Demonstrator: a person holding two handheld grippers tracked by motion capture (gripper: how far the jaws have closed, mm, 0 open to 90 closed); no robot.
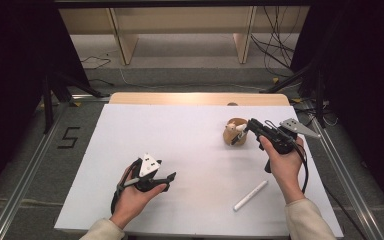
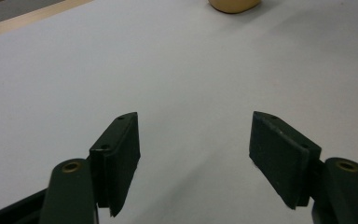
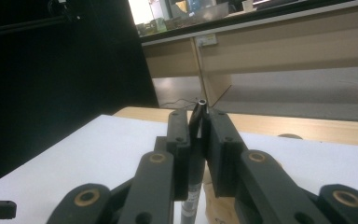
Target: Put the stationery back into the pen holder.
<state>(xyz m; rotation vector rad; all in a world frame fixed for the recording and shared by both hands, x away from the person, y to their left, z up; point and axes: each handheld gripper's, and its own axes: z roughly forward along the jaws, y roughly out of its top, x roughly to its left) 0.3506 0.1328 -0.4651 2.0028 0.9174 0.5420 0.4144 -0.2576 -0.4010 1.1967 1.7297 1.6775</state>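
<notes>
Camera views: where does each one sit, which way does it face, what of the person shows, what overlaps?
High view: above the person's side, looking forward and down on the white table; both forearms, hands, left gripper, right gripper.
Left gripper view: low over the table, along its open fingers, toward the round tan wooden cup.
Right gripper view: along fingers shut on a dark slim pen, facing the far desks.
Shared: cup and table.

Your left gripper [image 1: 166,181] sits at seven o'clock, jaws spread wide; your right gripper [image 1: 240,134], at two o'clock, is clamped tight.
</notes>
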